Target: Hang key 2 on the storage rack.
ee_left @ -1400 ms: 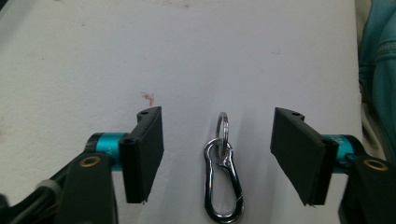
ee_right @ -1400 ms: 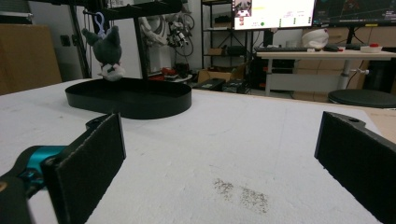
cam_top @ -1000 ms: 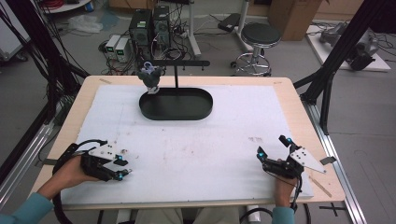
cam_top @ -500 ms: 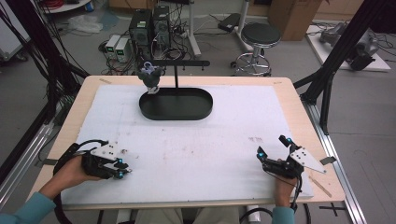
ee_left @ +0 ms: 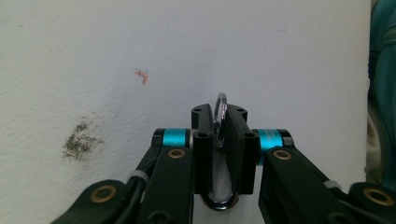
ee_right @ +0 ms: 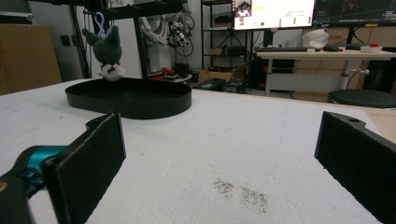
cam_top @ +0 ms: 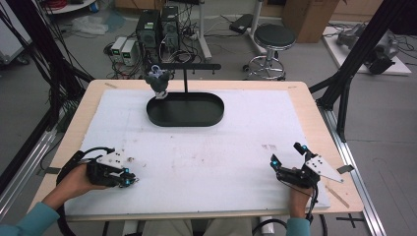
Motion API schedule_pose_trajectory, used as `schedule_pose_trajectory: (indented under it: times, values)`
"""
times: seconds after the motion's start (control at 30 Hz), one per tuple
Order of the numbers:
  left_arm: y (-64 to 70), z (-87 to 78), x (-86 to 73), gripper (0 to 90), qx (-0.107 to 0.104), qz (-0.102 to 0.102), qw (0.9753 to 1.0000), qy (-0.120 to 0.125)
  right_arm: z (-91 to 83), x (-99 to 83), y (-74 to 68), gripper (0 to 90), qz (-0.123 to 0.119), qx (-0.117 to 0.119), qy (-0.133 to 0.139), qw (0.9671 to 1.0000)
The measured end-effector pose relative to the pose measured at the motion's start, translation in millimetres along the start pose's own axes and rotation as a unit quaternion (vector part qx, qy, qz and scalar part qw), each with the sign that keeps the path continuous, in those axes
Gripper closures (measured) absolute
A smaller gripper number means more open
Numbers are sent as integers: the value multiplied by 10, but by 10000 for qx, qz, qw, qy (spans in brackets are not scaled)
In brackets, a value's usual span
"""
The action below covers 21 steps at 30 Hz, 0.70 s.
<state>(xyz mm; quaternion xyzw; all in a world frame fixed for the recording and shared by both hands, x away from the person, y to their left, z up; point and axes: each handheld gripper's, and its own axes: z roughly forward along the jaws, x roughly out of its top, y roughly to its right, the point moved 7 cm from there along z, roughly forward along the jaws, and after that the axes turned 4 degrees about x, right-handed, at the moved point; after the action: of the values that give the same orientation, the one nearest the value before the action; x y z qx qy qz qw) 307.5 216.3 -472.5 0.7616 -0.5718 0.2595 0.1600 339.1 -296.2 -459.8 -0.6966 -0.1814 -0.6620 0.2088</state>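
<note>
Sitting low at the near left corner of the white mat [cam_top: 206, 162], the left gripper [cam_top: 129, 181] has its jaws pinched tight on a metal ring [ee_left: 220, 116]. In the left gripper view the ring stands edge-on between the two black pads [ee_left: 203, 140], its top poking out above them and its bottom loop hanging below. The mat under it has a grey smudge [ee_left: 81, 140] off to the left and a tiny orange fleck [ee_left: 142, 76] further up. A teal sleeve [ee_left: 383, 84] runs down the right edge of that view.

The right gripper [cam_top: 287, 160] rests at the near right side of the mat, jaws spread wide with nothing between them. In the right gripper view the two pads sit far apart, with bare mat and another grey smudge [ee_right: 240, 191] in the gap. The person's hands come in from the bottom of the high view, one on each gripper, well apart from each other.

At the far side of the mat there's a black oval tray [cam_top: 186, 109] with a post and crossbar [cam_top: 189, 66] rising from it. A small grey plush [cam_top: 158, 81] hangs from the left end of the bar over the tray's left end; in the right gripper view you can see a blue clip on top of the plush. Can't tell if it touches the tray rim or just hangs close to it.

Behind the table: a black stool [cam_top: 274, 37], computer towers [cam_top: 157, 27] and cables on the floor.
</note>
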Motion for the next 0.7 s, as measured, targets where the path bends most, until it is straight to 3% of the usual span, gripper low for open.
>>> schedule_pose_trajectory:
  times: [0.53, 0.7]
  values:
    - [-6, -3, 3, 876, 51, -74, 9999, -54, 1, 1, 0, 10, -6, -3, 5, 10000]
    - [-29, -27, 18, 879, 109, -240, 9996, 55, 1, 1, 2, 10, -5, 4, 9, 10000]
